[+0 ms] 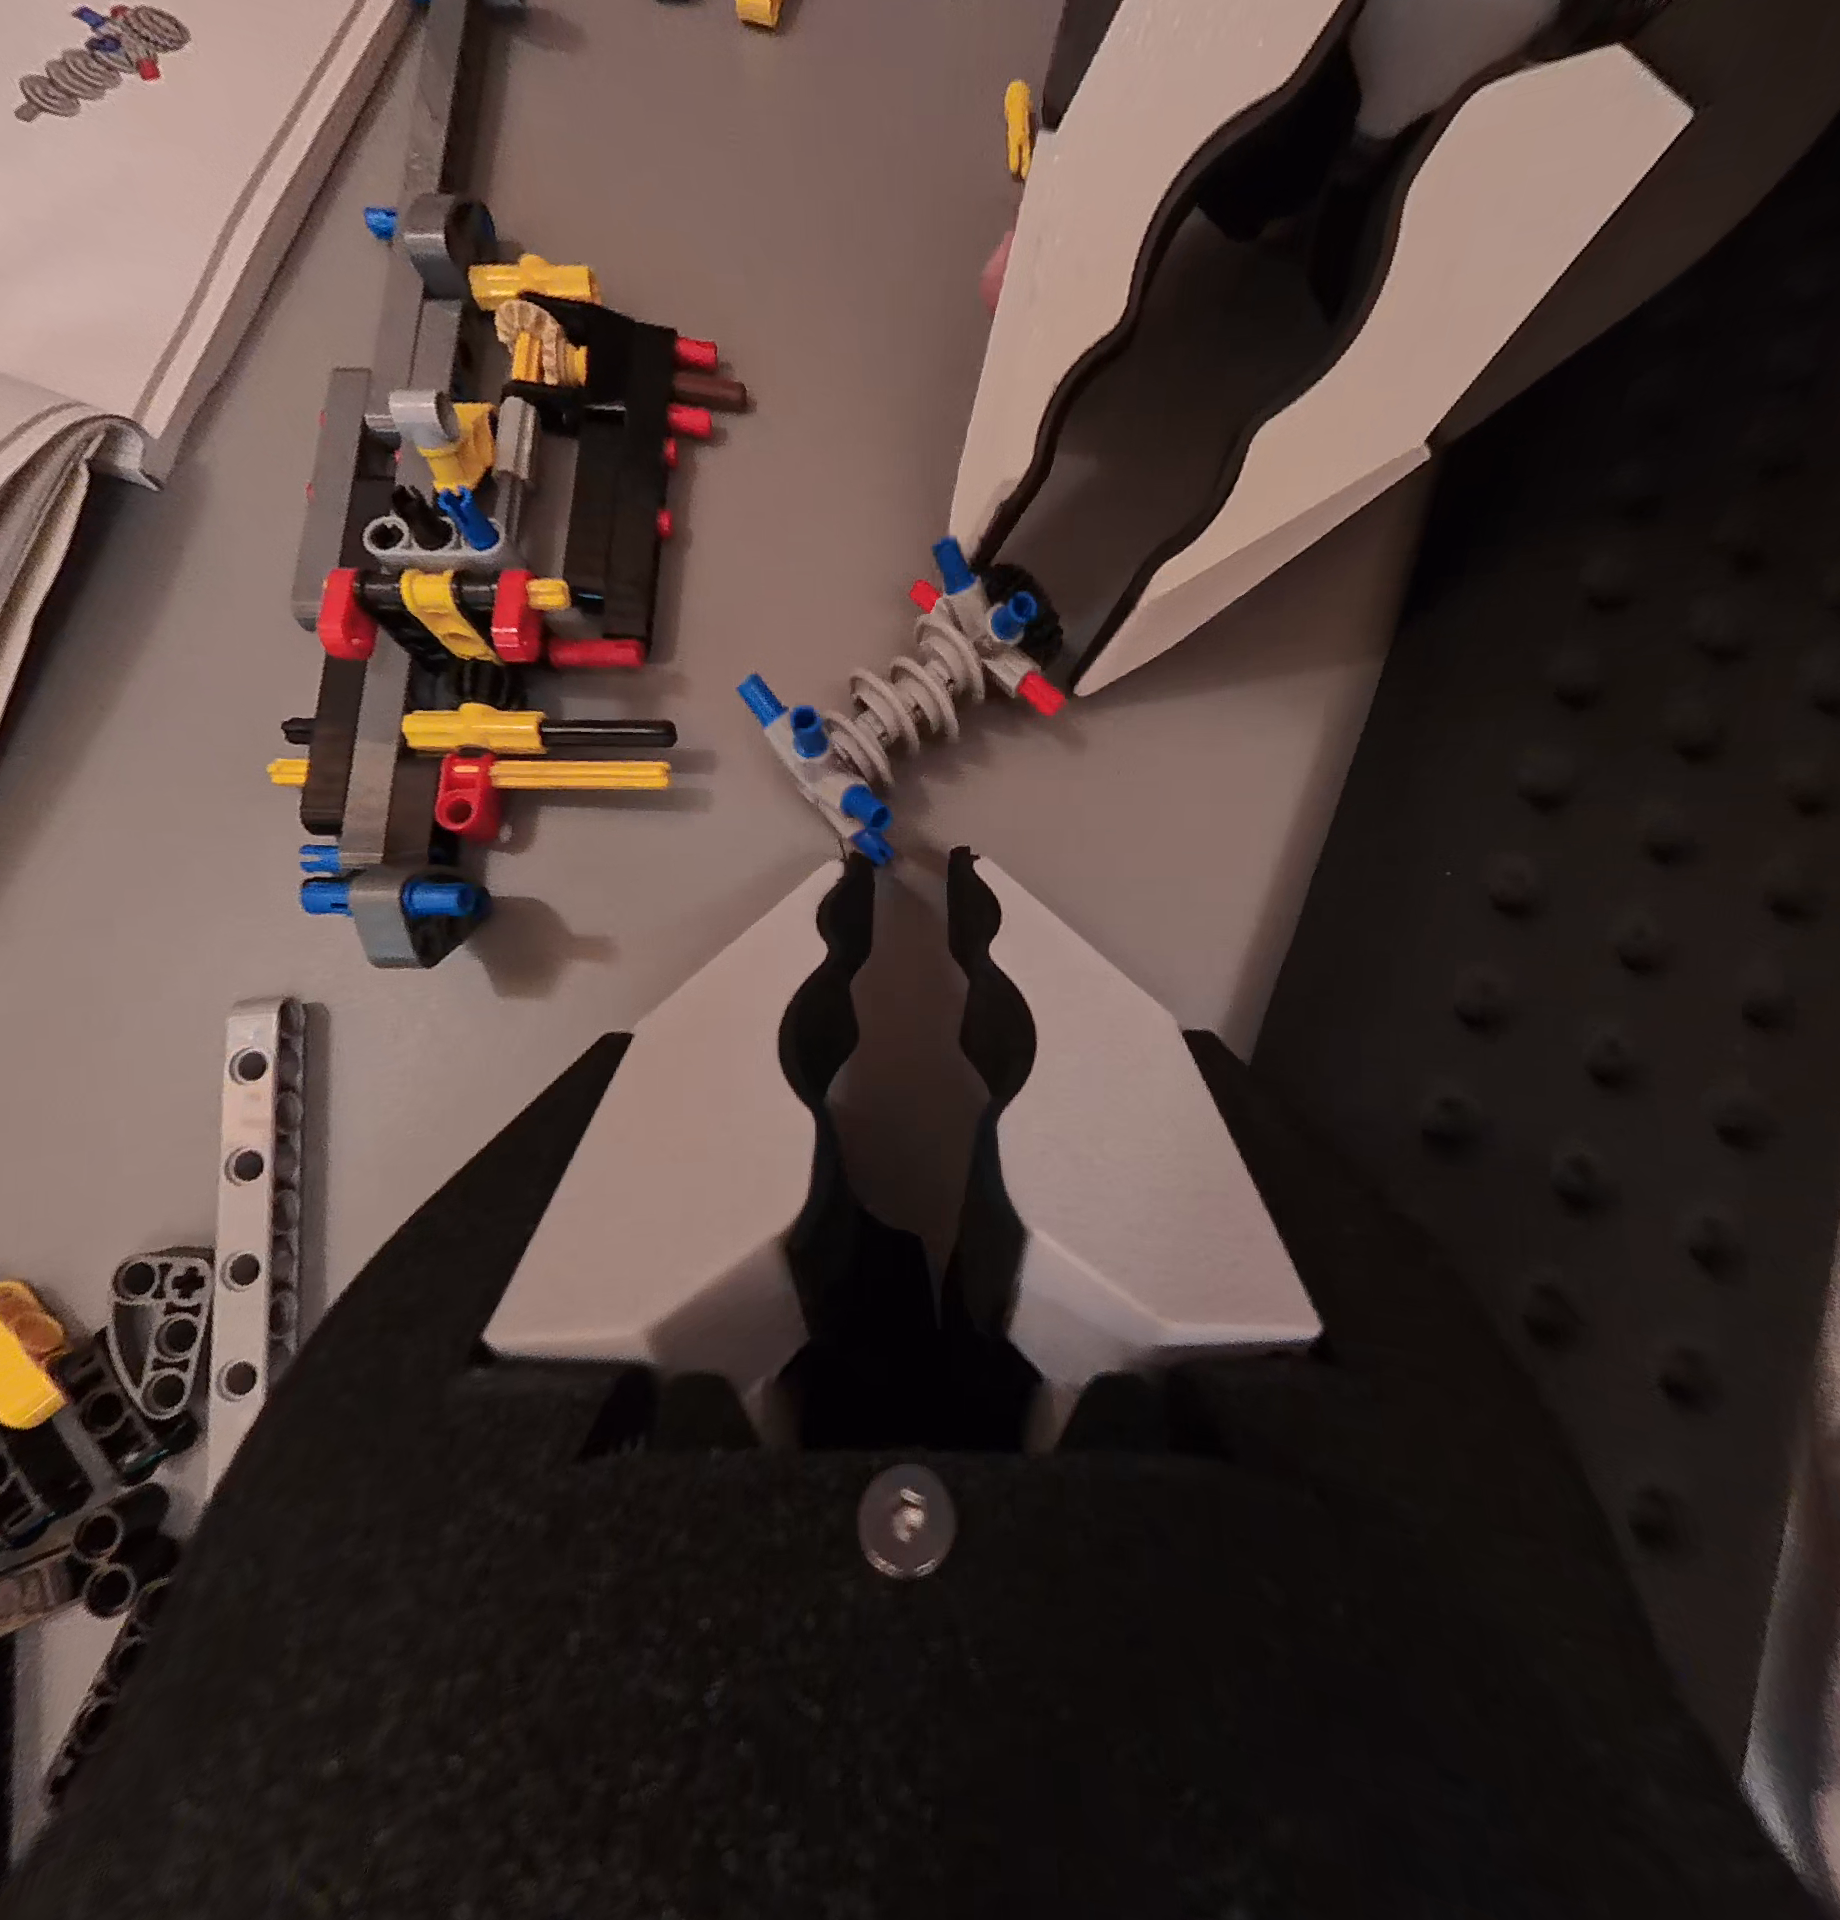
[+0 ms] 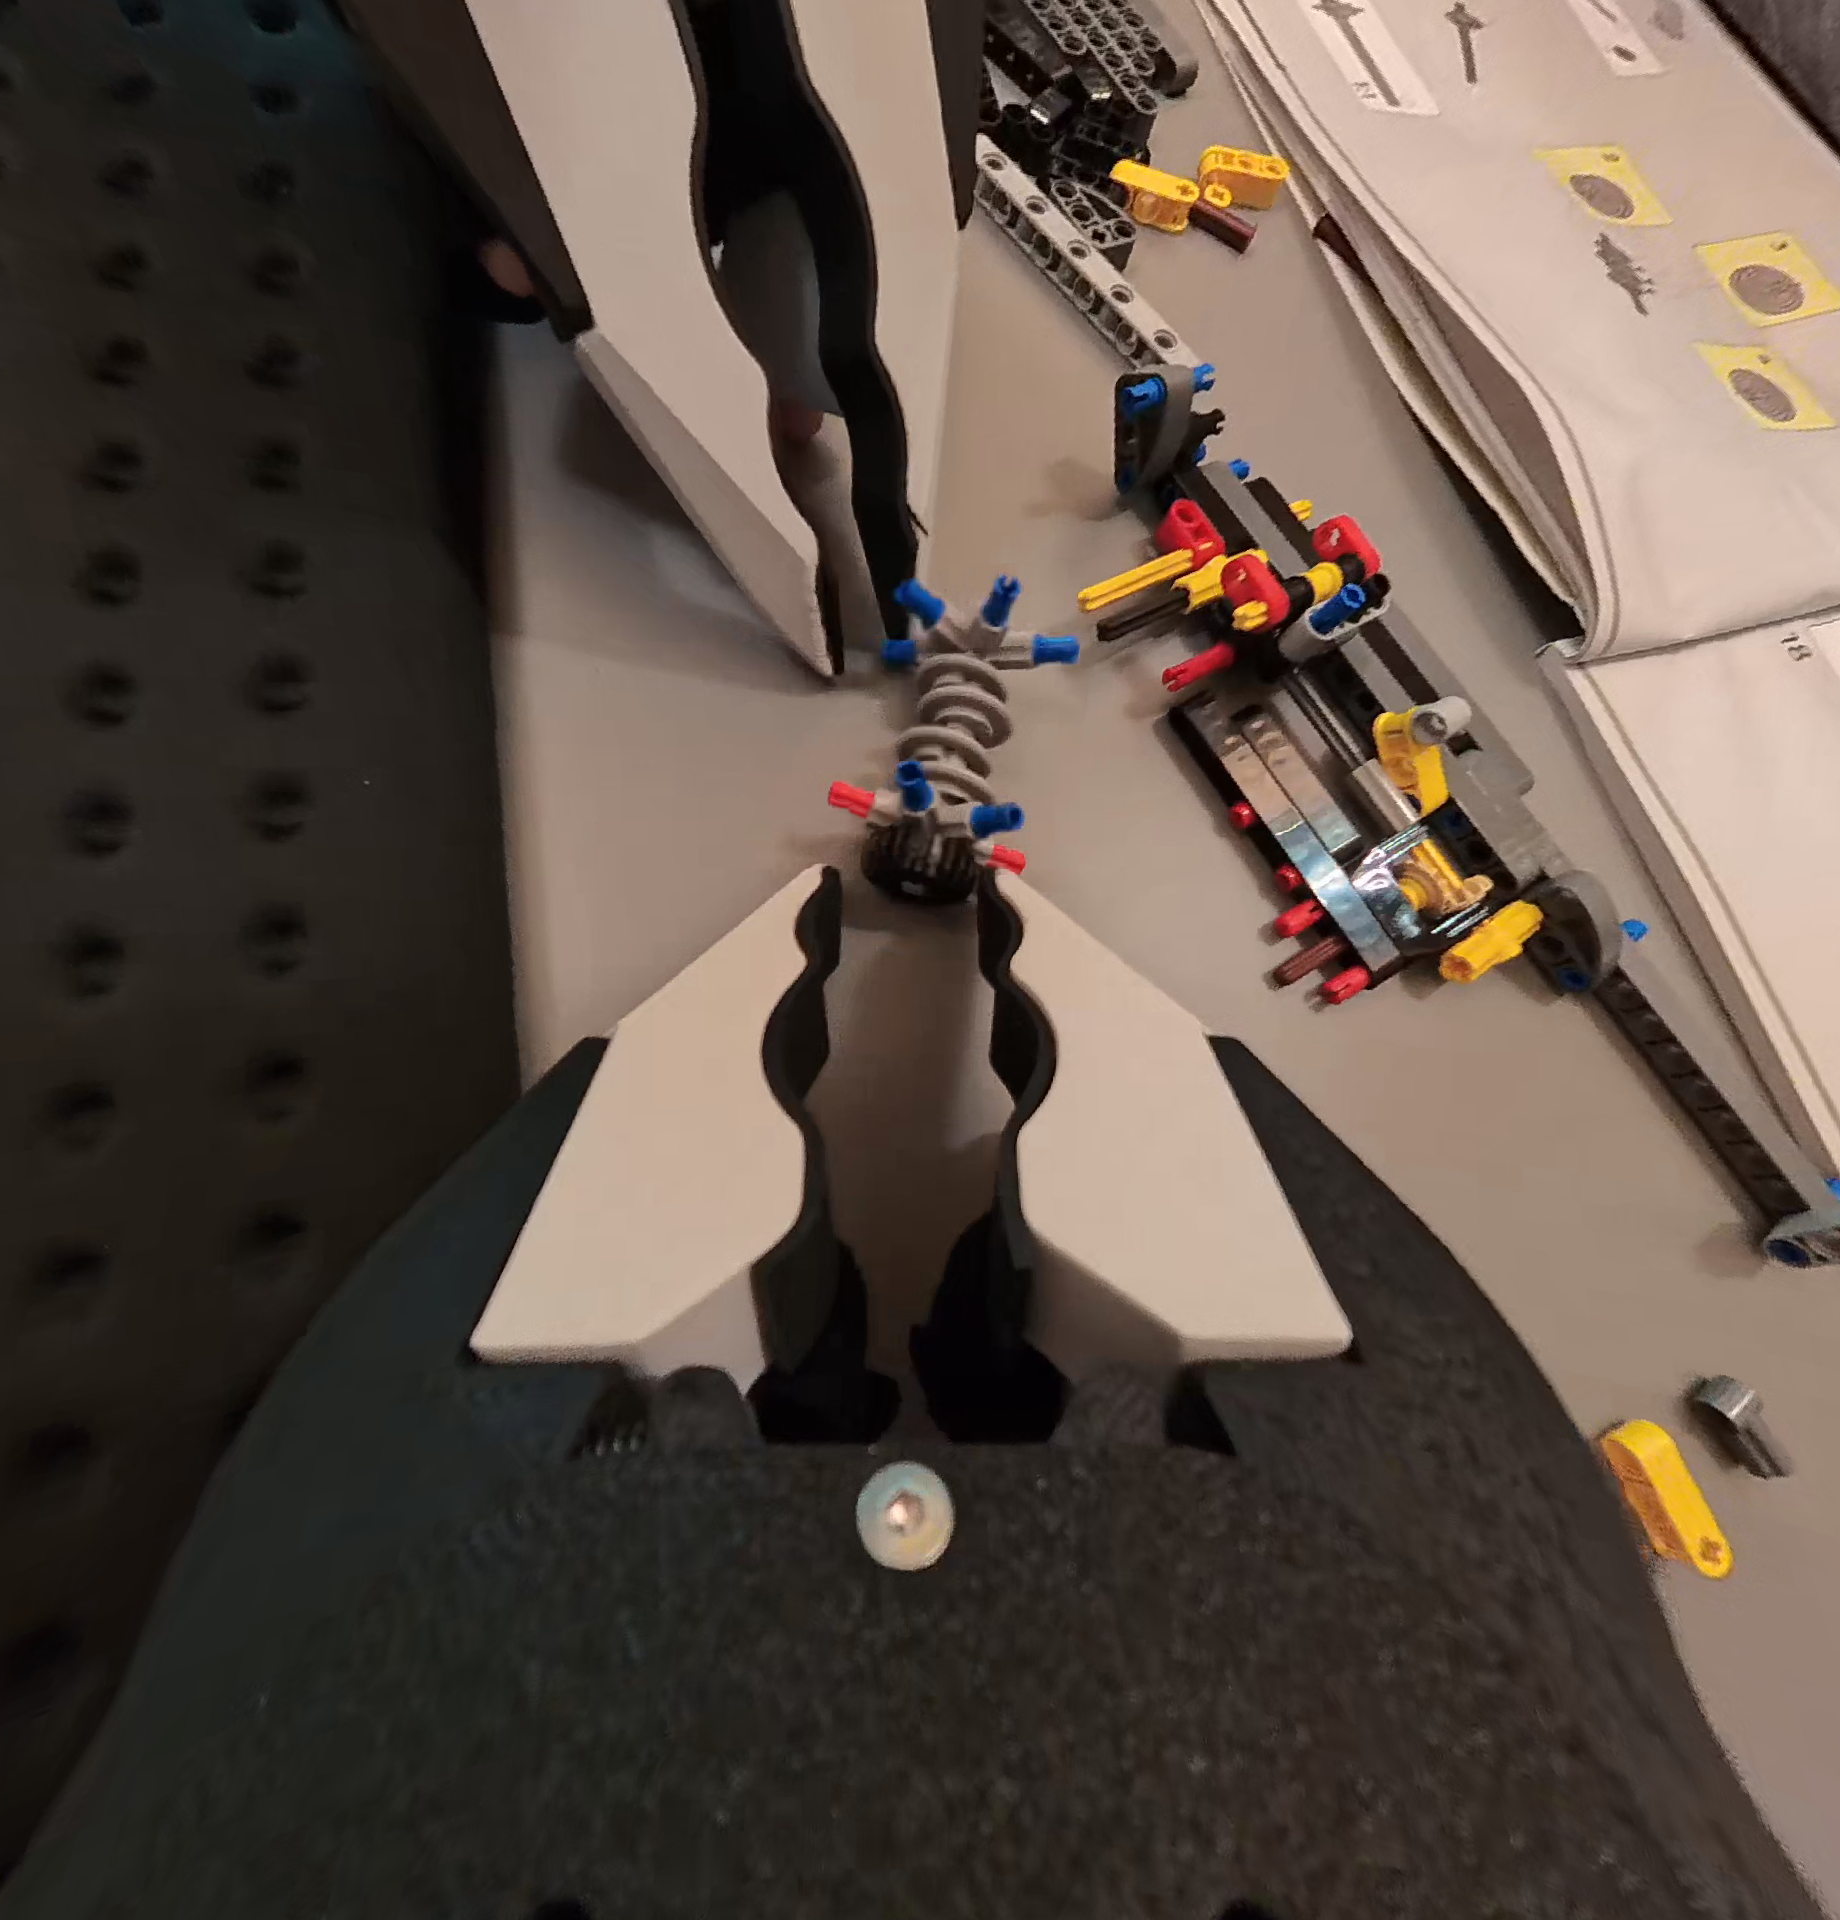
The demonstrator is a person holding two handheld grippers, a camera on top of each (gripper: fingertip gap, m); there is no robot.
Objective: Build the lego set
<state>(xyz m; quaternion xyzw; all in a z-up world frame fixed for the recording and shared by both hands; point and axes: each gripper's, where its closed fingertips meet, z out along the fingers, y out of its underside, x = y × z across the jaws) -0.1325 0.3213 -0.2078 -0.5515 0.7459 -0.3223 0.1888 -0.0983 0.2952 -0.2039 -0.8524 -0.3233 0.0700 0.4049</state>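
Left wrist view: left gripper parted, empty, tips just touching blue-pinned end of grey spiral worm-gear shaft with blue and red pins, lying on grey tabletop beside multicoloured beam chassis.

Right wrist view: right gripper parted, straddling black gear end, unclamped.

Advice: close squarely on both ends; avoid bending pins.

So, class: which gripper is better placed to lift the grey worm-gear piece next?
Probably right: the right gripper has the black gear end between its open fingertips. The left gripper only touches a blue pin at the other end.
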